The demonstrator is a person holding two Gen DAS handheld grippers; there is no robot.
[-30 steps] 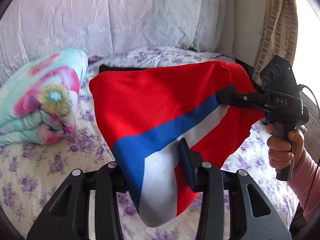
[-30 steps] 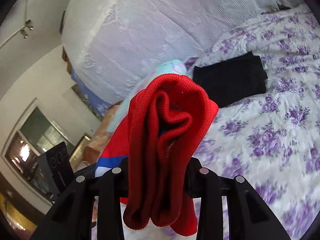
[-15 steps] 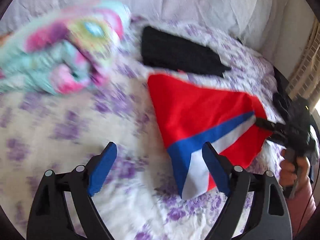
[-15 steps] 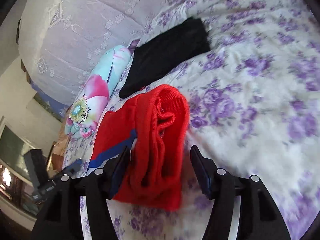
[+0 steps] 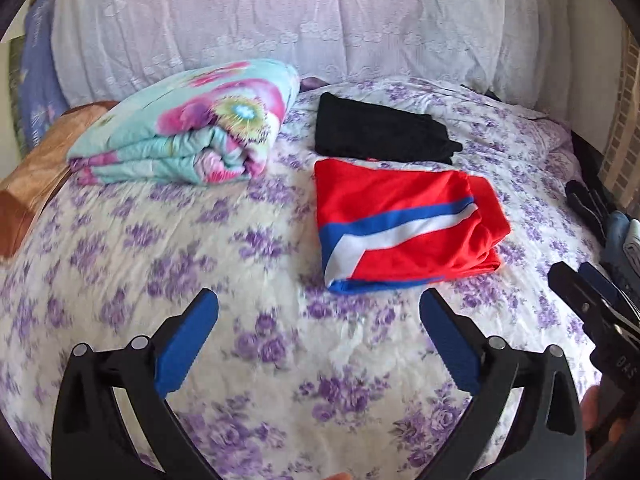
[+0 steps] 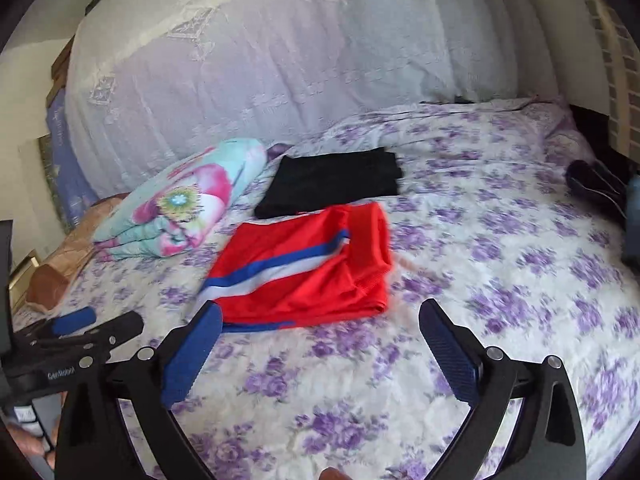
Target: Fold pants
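Observation:
The red pants point(image 5: 400, 216) with a blue and white stripe lie folded flat on the bed, just in front of a black folded garment point(image 5: 380, 132). My left gripper point(image 5: 318, 302) hovers short of their near edge, its jaws opening wide with nothing between them. In the right wrist view the pants point(image 6: 312, 268) lie just beyond my right gripper point(image 6: 320, 309), whose jaws are also opening and hold nothing. Each gripper shows in the other's view: the right gripper point(image 5: 580, 284) at the right edge, the left gripper point(image 6: 96, 324) at the left edge.
A folded floral quilt point(image 5: 192, 128) lies at the left of the purple-flowered sheet point(image 5: 240, 240), beside a brown pillow point(image 5: 36, 168). Dark clothes point(image 5: 588, 200) pile at the bed's right edge. A white lace-covered headboard point(image 5: 280, 20) stands behind.
Both grippers were shut on the lifted pants. They laid them on the bed, let go, opened wide and drew back toward the near side.

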